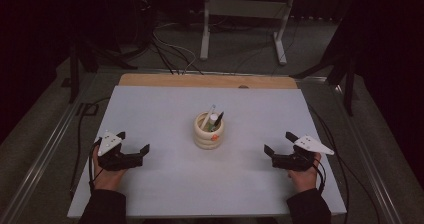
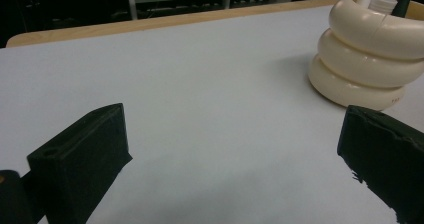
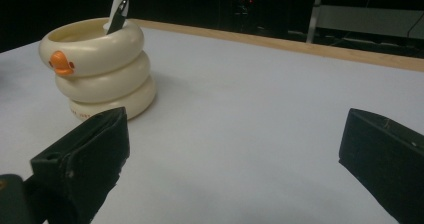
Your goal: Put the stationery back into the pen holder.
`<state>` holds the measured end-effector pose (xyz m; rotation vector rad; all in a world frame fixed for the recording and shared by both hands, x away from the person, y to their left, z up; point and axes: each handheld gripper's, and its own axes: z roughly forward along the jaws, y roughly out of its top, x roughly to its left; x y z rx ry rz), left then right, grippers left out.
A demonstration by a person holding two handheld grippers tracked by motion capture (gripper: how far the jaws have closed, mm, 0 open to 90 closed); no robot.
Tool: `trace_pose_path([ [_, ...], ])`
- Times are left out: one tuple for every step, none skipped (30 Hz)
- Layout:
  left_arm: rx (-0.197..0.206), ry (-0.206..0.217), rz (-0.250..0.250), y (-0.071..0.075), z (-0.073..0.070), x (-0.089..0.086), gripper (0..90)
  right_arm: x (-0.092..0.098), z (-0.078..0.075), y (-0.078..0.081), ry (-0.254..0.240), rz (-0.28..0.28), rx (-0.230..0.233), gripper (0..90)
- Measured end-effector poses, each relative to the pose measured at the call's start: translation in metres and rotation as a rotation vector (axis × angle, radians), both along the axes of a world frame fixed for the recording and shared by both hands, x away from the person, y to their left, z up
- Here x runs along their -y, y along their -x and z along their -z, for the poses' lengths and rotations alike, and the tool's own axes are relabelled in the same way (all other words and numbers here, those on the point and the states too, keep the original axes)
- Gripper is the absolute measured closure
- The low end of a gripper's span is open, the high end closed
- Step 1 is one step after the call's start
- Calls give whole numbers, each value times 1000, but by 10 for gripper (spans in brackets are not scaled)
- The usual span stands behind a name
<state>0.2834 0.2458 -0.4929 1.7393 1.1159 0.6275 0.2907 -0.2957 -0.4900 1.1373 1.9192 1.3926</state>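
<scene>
A cream pen holder [image 1: 208, 132] made of three stacked rings, with a small orange duck bill on its front, stands at the middle of the white table [image 1: 165, 179]. Pens [image 1: 214, 120] stick out of its top. My left gripper [image 1: 133, 142] rests at the table's left, jaws wide apart and empty, and its view has the holder [image 2: 367, 59] at upper right. My right gripper [image 1: 280, 142] rests at the table's right, also open and empty, with the holder [image 3: 97, 66] at upper left of its view and a pen [image 3: 118, 9] rising from it.
A wooden strip [image 1: 207, 80] runs along the table's far edge. Beyond it on the floor stand a white metal frame [image 1: 245, 14] and loose cables [image 1: 170, 51]. Metal rails [image 1: 37, 164] flank the table on both sides.
</scene>
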Motion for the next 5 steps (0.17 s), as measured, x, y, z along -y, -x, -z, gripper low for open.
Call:
trace_pose_path([
  [-1,1,-1,0,0,0,6,0,1,0,-2,1,-4,0],
  [-3,1,-2,0,0,0,6,1,2,-1,-2,3,-8,0],
  [-7,-2,-3,-1,1,0,5,1,2,-1,-1,6,-13,0],
  [-15,-8,-5,-1,2,0,5,1,3,-1,0,9,-17,0],
  [-24,-16,-8,-2,2,0,5,2,3,-1,4,13,-18,0],
])
